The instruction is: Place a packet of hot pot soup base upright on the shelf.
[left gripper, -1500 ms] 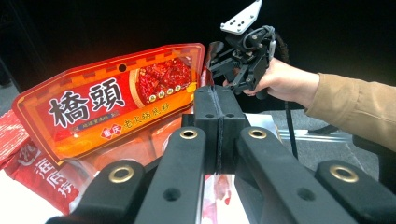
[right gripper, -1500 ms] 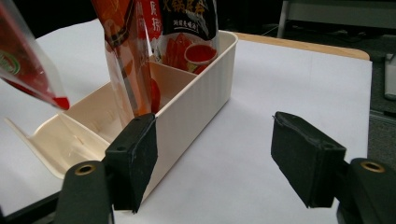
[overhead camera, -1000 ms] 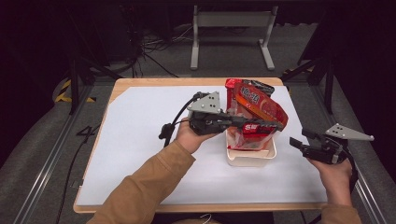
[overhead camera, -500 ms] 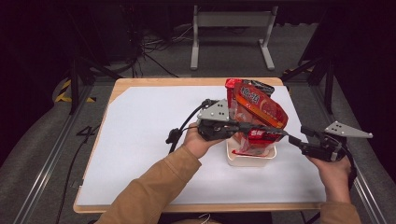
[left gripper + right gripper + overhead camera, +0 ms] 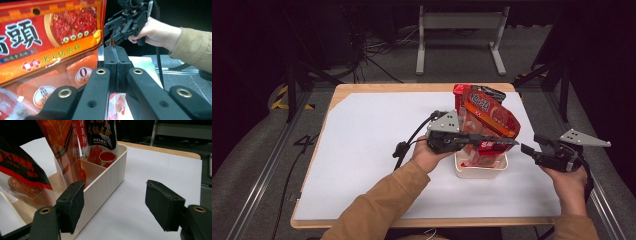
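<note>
A red sauce packet (image 5: 489, 117) stands tilted in a white divided box (image 5: 482, 171) on the table. My left gripper (image 5: 513, 142) reaches across the packet's lower front, shut on its thin clear edge. In the left gripper view the pads (image 5: 116, 53) are pressed together beside the packet (image 5: 50, 37). My right gripper (image 5: 530, 145) is open just right of the box, nothing between its fingers. In the right gripper view (image 5: 115, 205) one pad (image 5: 71, 205) sits by the box wall (image 5: 110, 172). More packets (image 5: 100, 135) stand in the box.
A white mat (image 5: 372, 150) covers the wooden table, with bare room left of the box. A black cable (image 5: 412, 137) trails from my left gripper. A grey metal stand (image 5: 459, 20) is on the floor behind the table.
My left hand has come down and toward the near side with the red packet, lowering it into the white box. The right gripper has kept still.
</note>
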